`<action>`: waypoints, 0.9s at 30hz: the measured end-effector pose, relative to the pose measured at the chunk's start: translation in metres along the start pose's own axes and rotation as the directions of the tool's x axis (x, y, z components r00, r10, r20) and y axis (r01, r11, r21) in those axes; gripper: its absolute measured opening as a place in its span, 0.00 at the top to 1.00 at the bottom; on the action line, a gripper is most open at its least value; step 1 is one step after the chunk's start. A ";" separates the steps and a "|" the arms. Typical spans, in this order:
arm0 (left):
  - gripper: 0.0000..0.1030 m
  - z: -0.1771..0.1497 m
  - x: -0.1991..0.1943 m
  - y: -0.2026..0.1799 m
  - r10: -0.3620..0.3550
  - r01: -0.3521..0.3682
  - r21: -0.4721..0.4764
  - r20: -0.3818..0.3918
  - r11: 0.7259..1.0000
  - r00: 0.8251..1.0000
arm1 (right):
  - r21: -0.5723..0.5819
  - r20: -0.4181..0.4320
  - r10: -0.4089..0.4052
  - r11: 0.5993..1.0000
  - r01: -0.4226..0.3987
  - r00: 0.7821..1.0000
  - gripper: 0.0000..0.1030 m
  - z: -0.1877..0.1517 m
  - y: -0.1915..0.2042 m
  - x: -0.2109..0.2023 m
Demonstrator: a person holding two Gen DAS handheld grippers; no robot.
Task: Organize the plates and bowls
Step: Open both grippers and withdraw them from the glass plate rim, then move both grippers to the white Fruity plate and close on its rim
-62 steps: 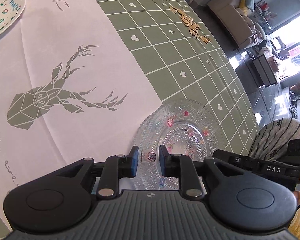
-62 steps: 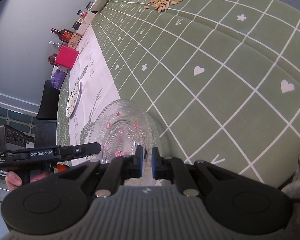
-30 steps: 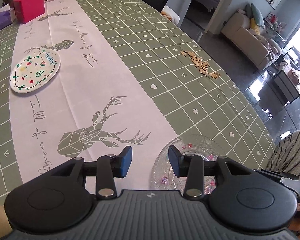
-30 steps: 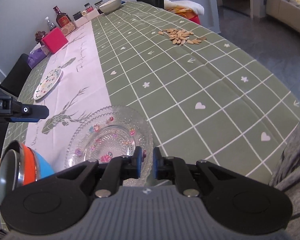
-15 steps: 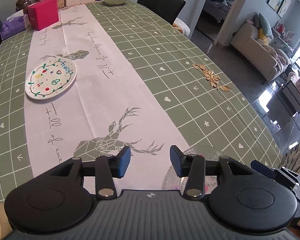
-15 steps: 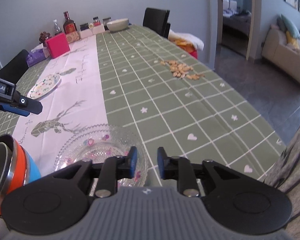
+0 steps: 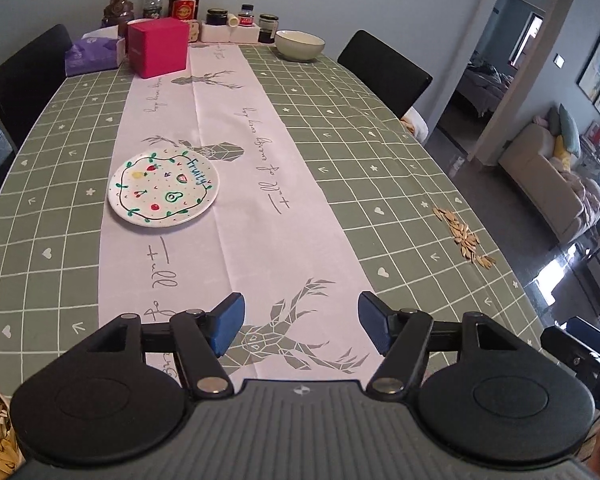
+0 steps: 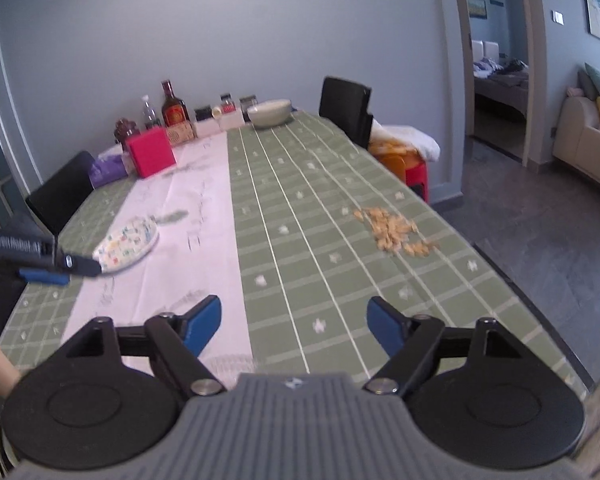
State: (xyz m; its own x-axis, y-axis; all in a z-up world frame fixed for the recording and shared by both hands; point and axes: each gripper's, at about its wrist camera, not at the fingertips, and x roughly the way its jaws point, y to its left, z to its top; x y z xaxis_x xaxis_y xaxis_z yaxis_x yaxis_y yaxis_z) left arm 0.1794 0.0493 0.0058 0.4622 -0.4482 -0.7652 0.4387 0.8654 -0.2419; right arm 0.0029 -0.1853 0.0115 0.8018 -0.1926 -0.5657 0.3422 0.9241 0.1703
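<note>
Both tongs, left tongs (image 7: 297, 320) and right tongs (image 8: 293, 324), are opening with nothing between them. A white plate (image 7: 163, 187) painted with fruit lies flat on the tabletop's (image 7: 380, 168) pale runner, well ahead, left.

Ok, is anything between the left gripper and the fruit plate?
Nothing visible. The left gripper, jaws opening and empty, faces the fruit plate across bare runner; the pink box and bowl stand beyond.
</note>
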 end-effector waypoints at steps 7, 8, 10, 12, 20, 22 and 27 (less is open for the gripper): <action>0.26 0.018 -0.012 0.045 0.098 -0.083 -0.163 0.085 0.983 0.992 | -0.031 -0.038 0.102 0.994 -0.103 0.994 0.20 0.060 0.017 0.026; 0.26 0.021 -0.014 0.050 0.117 -0.098 -0.176 0.101 0.980 0.988 | -0.033 -0.037 0.116 0.993 -0.117 0.993 0.20 0.068 0.021 0.031; 0.26 0.025 -0.016 0.062 0.144 -0.118 -0.208 0.116 0.971 0.983 | -0.040 -0.025 0.139 0.989 -0.140 0.990 0.20 0.079 0.029 0.041; 0.26 0.028 -0.016 0.074 0.158 -0.121 -0.260 0.126 0.958 0.979 | -0.061 -0.017 0.155 0.986 -0.156 0.988 0.19 0.087 0.038 0.054; 0.26 0.042 -0.003 0.120 0.150 -0.082 -0.344 0.175 0.935 0.973 | 0.171 -0.236 0.518 0.855 -0.489 0.822 0.13 0.111 0.057 0.168; 0.26 0.047 0.004 0.132 0.153 -0.075 -0.371 0.187 0.926 0.970 | 0.281 -0.265 0.598 0.798 -0.533 0.756 0.13 0.107 0.060 0.200; 0.27 0.052 0.034 0.162 0.134 -0.046 -0.486 0.147 0.873 0.980 | 0.461 -0.279 0.615 0.760 -0.459 0.737 0.13 0.087 0.065 0.266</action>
State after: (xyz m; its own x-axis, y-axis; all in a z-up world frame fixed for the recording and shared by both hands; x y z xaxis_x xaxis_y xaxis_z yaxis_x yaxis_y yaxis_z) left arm 0.3058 0.1628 -0.0284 0.6252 -0.3567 -0.6942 -0.0124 0.8848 -0.4658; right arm 0.2809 -0.2047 -0.0573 0.6652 0.5184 -0.5374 0.1173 0.6383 0.7608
